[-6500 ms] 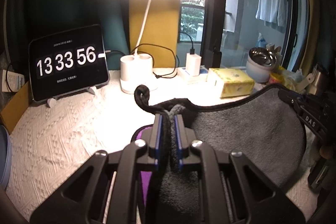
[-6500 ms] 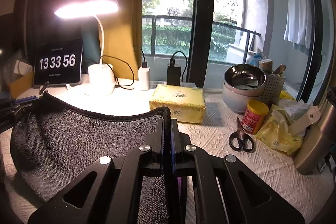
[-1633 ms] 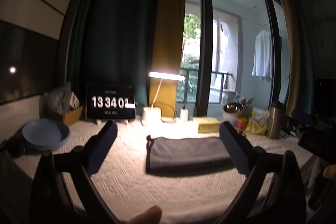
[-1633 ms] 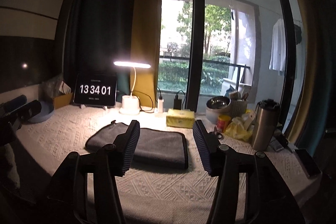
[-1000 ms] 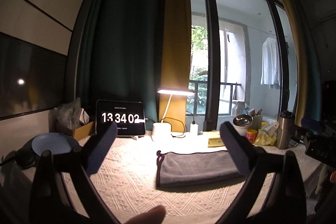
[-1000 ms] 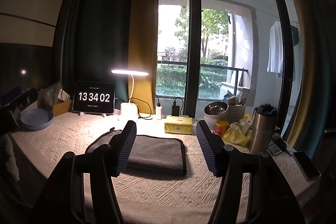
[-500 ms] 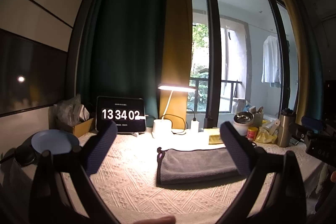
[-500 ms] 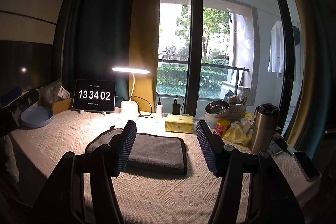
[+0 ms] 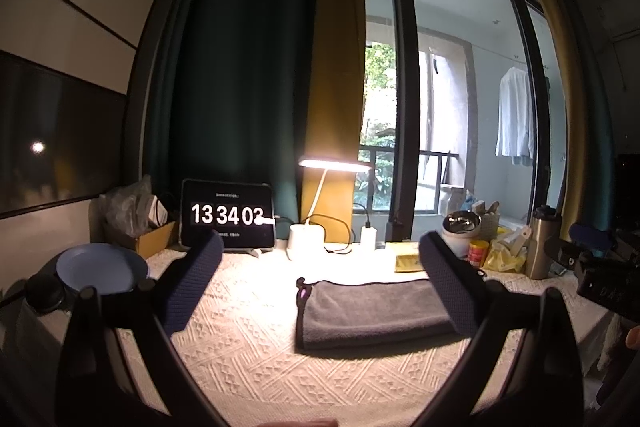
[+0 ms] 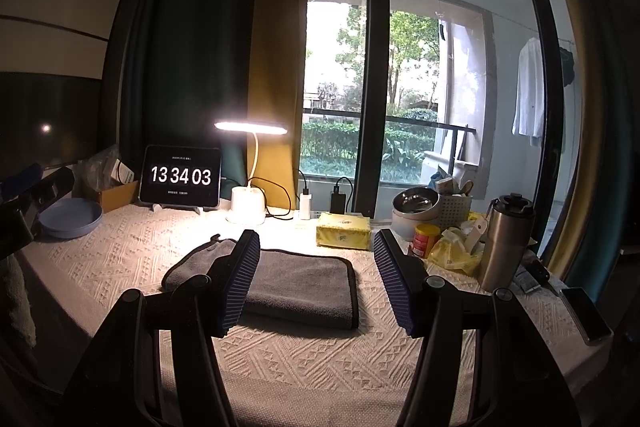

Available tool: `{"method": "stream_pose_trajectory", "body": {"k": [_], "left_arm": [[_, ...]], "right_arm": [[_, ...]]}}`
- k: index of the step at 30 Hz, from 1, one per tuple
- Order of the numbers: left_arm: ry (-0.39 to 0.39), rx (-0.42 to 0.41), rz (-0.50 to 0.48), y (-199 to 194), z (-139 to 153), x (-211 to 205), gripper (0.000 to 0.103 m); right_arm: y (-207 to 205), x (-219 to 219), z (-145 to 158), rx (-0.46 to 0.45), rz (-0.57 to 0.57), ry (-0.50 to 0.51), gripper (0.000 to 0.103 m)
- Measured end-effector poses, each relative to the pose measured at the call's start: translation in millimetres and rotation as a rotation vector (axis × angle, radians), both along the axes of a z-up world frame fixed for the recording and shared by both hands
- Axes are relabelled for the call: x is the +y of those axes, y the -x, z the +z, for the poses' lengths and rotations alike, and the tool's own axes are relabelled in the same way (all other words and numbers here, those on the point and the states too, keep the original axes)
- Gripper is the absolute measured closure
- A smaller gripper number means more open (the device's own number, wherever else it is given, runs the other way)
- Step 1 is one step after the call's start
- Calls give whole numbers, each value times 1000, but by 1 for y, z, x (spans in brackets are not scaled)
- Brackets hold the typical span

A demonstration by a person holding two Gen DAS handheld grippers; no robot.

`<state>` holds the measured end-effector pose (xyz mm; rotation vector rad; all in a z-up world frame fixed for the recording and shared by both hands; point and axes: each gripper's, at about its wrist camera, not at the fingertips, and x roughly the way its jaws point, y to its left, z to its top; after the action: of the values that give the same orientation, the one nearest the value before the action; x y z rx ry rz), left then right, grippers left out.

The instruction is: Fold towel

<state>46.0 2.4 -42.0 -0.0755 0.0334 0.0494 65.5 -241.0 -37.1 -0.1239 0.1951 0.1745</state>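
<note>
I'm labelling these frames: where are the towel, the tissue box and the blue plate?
towel [image 10: 304,283], right wrist view, middle of its folded top.
tissue box [image 10: 343,230], right wrist view, front face.
blue plate [image 9: 98,269], left wrist view, inside surface.

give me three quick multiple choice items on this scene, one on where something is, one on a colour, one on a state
1. Where does the yellow tissue box sit?
A. behind the towel
B. on the blue plate
C. on the towel

2. What colour is the towel?
A. white
B. grey
C. red

3. How are the right gripper and left gripper?
A. both clamped on the towel
B. both open, empty
C. only the right one holds it

Answers: 1 A, the box lies past the towel's far edge. 2 B, grey cloth with dark trim. 3 B, the fingers stand apart and the towel lies folded on the table.
</note>
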Motion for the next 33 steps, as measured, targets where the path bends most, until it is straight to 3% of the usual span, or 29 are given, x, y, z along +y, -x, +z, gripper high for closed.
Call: {"method": "stream_pose_trajectory", "body": {"k": [33], "left_arm": [[3, 4, -2, 1, 0, -2, 3]], "right_arm": [[-2, 0, 1, 2, -2, 1, 40]]}}
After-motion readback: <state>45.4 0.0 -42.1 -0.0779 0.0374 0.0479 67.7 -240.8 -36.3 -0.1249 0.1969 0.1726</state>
